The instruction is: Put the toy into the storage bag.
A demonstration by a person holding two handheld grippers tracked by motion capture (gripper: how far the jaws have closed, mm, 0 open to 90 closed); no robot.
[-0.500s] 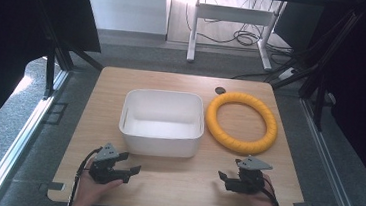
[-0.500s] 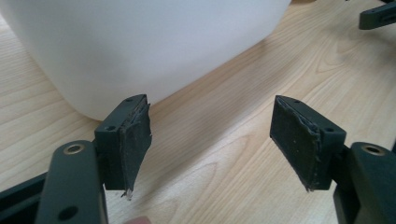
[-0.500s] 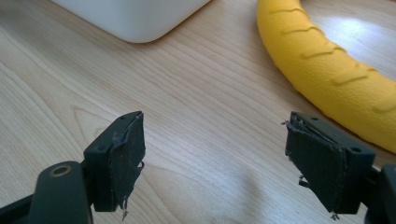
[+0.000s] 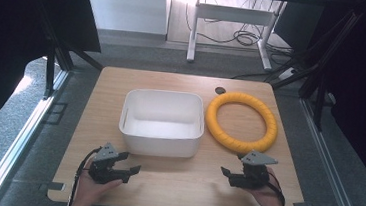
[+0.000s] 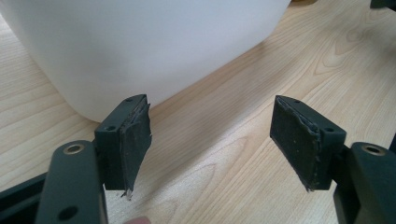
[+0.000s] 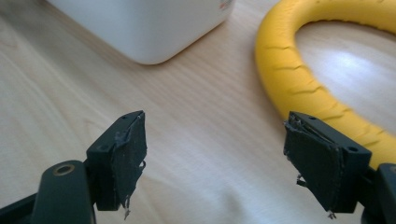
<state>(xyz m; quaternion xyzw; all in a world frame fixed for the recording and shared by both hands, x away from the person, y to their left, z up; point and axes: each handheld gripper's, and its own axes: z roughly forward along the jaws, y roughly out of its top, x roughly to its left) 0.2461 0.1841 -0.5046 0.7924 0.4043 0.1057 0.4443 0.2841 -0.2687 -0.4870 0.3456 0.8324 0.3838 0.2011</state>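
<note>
Both grippers rest near the front edge of the wooden surface (image 4: 174,182), the left gripper (image 4: 134,170) and the right gripper (image 4: 224,172) each with jaws spread wide and nothing between them. The yellow ring (image 4: 242,122) lies flat just right of the white tub (image 4: 162,121), nearest the right gripper. Likely hazards: a soft, broad ring may sag or slip from a narrow pinch, and, being about as wide as the tub, may catch on its rim. The right gripper view shows the ring's ridged surface close beside one jaw; the high view alone shows the tub's empty interior.
</note>
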